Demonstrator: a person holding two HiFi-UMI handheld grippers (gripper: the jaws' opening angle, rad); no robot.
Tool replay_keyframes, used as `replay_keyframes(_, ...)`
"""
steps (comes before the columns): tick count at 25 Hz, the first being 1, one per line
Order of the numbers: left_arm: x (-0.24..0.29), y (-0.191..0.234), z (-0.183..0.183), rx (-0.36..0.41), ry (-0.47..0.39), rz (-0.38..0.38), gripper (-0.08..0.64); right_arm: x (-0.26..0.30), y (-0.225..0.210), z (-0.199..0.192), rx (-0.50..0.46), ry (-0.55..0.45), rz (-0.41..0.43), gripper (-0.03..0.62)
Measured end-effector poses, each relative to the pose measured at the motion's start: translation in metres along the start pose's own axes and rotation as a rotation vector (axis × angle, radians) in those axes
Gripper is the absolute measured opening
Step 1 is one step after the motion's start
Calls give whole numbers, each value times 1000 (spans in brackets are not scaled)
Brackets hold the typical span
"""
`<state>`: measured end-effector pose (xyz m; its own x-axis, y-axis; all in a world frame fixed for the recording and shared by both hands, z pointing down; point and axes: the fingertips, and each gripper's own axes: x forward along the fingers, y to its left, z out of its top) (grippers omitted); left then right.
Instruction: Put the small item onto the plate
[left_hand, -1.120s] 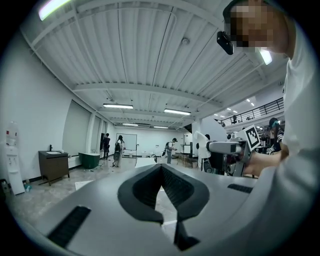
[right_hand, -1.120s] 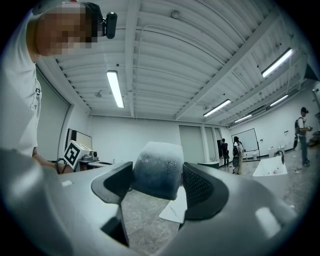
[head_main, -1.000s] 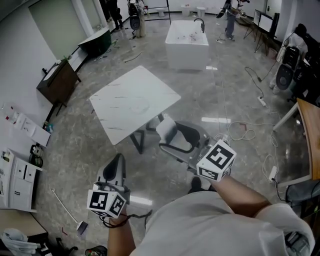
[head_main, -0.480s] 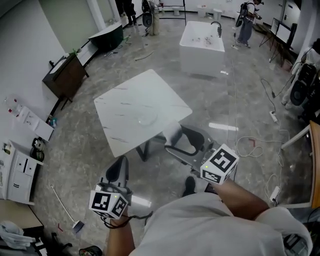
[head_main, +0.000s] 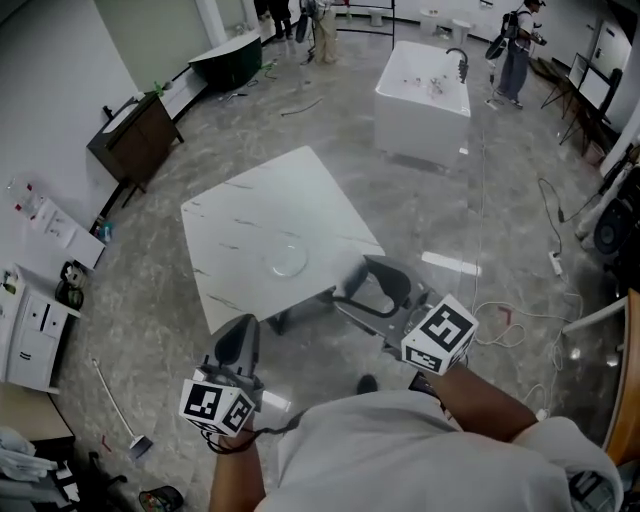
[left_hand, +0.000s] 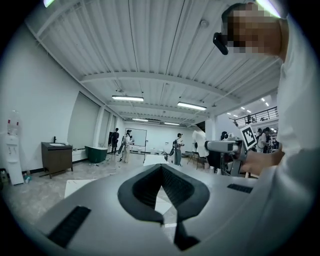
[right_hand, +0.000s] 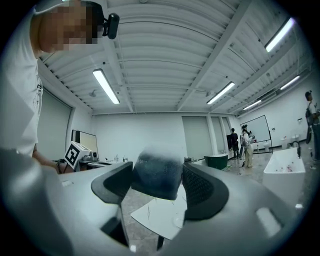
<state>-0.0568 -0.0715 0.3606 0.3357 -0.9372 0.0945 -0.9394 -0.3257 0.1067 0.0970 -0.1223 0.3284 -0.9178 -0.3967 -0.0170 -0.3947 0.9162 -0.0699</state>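
From here the counter (head_main: 250, 215) shows a smooth white top with faint grey veins, like marble, and the plate (head_main: 286, 258) is clear glass. The floor (head_main: 150, 290) is glossy grey stone. The left gripper (left_hand: 161, 170) and right gripper (right_hand: 159, 172) have matt grey plastic shells and dark ribbed jaws. The small item (right_hand: 156, 184) looks dark and translucent.

The head view looks steeply down from above the person. It takes in the floor, the counter (head_main: 275, 250) well ahead, and the left gripper (head_main: 240, 335) and right gripper (head_main: 380, 285) low in frame. Each gripper view sits close behind its own jaws, tilted toward the ceiling. Past the small item (right_hand: 156, 175), the right one shares the counter and bathtub (head_main: 422, 90) with the head view.
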Motion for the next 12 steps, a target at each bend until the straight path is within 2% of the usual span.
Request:
replay_keyframes(8,45,33,-10,-27,7,41,5,36,-39,-12,5,42,49,304)
replay_keyframes(12,67,64,-16,-47,6,35,5,68,-52,-22,7,70,59,304)
